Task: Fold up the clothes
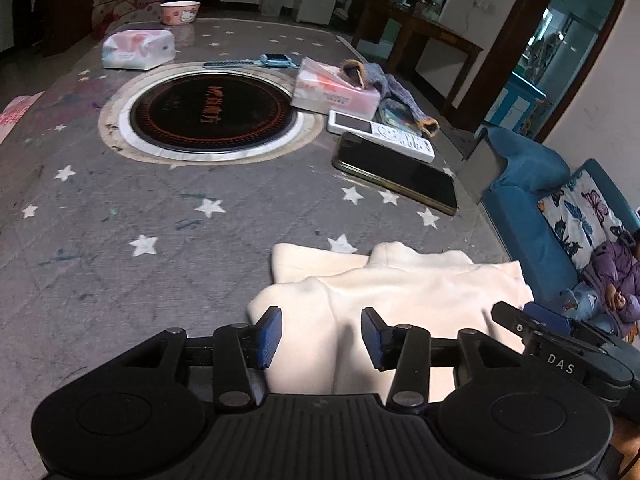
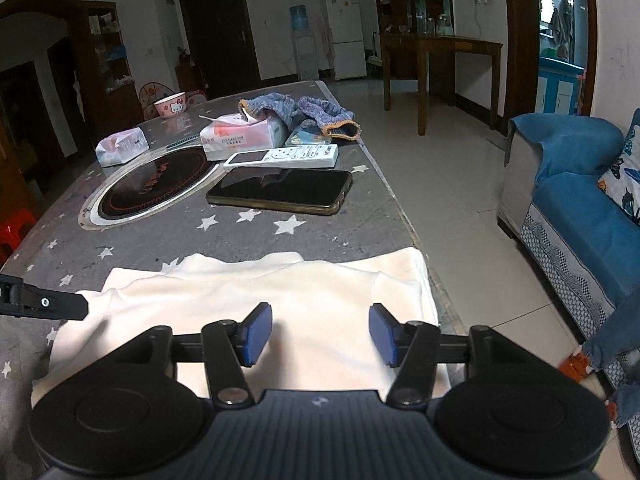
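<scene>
Walls: white, with dark wood door frames (image 2: 514, 40).
Floor: pale glossy tiles (image 2: 452, 184).
Furniture: blue sofa (image 2: 576, 200) at right; wooden desk (image 2: 440, 52); white fridge (image 2: 344, 36); water dispenser (image 2: 300, 40); dark shelves (image 2: 108, 52) at left.
Light: dim daylight.

cream garment (image 2: 256, 304): your claws' black bodies hide its near edge in both views
book (image 1: 396, 117): mostly buried under the remote (image 1: 380, 136) and knit sleeve (image 1: 394, 92)
person on sofa (image 1: 618, 280): cut off at the frame edge
</scene>
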